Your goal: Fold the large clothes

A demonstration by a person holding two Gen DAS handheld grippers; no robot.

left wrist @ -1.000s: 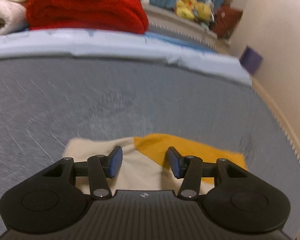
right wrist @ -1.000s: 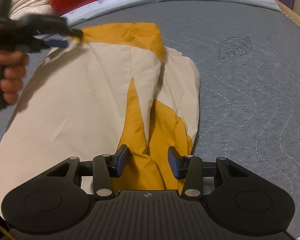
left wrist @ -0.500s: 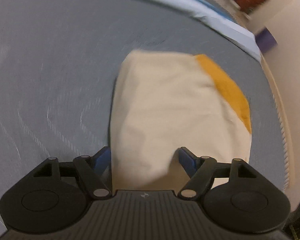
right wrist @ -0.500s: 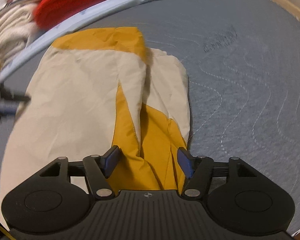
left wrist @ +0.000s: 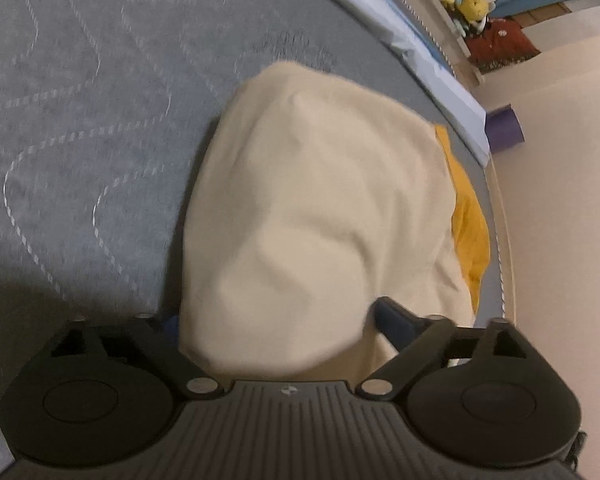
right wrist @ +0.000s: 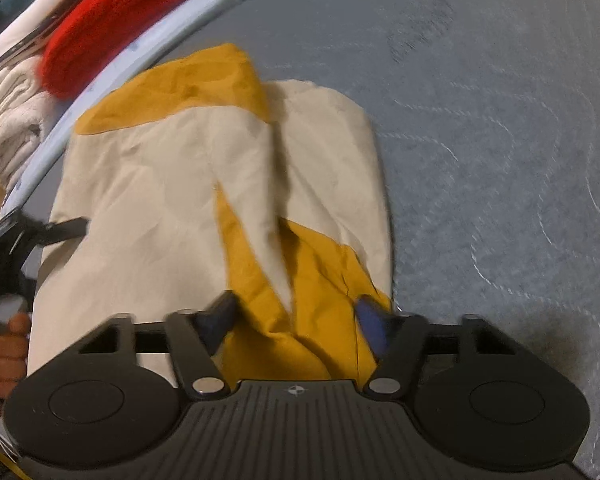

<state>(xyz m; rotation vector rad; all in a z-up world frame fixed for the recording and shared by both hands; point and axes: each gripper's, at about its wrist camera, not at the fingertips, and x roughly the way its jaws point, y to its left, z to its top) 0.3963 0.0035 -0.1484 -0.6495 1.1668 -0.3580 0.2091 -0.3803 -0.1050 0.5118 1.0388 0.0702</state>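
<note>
Left gripper (left wrist: 278,318) dropped over garment (right wrist: 180,184) | fingers spread | right gripper (right wrist: 296,316) fingers closing round yellow fold

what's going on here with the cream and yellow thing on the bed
A person is folding a cream and mustard garment on a grey quilted mattress, a hand-held gripper in each hand. The right hand-held gripper straddles the mustard end, jaws closing on the fabric between them. The left hand-held gripper sits wide open around a cream edge. A red folded item lies beyond.
</note>
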